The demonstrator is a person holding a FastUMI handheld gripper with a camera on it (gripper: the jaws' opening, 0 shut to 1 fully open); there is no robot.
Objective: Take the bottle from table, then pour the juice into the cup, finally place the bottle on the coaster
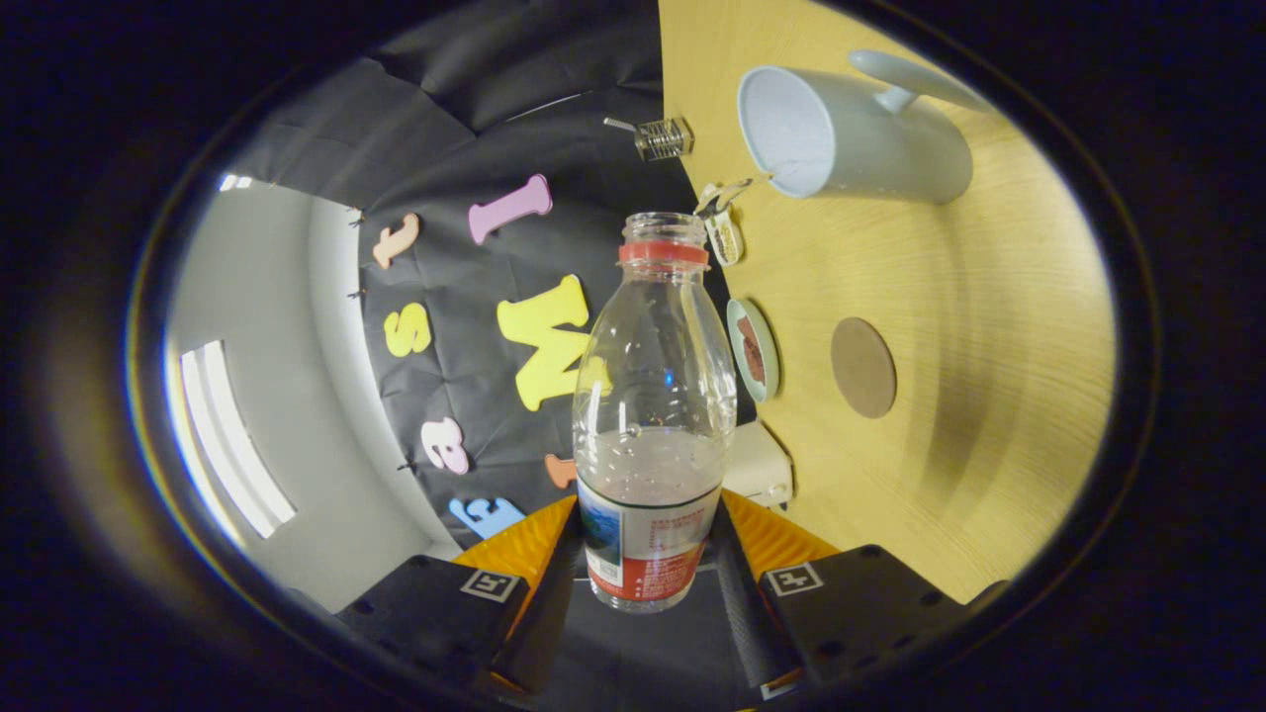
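We hold the gripper (648, 569) with its two black fingers (554, 583) clamped on the lower, labelled part of a clear plastic bottle (653, 415), one finger pressing each side. The bottle is lifted off the table and rolled over with the gripper, so the table stands almost on edge beside it. Its cap is off, a red ring sits round the open neck, and a little clear liquid lies in the lower part, just above the label.

Taking the bottle as our landmark: the pale cup (851, 133) with its handle stands beyond the bottle's mouth and off to the table side, its opening facing us. We judge that we are mid-way into the pour. To do it well, we should bring the mouth over the cup's opening before tipping further, tip slowly, and keep the grip firm, since smooth plastic may slip.

The round brown coaster (863, 367) lies on the table (989, 445) beside the bottle's middle, well apart from the cup. A small dish (754, 350) sits between bottle and coaster. The table is light yellow wood grain. Behind the bottle hangs black cloth (475, 109), with a white wall and lit panels (232, 445) further off.
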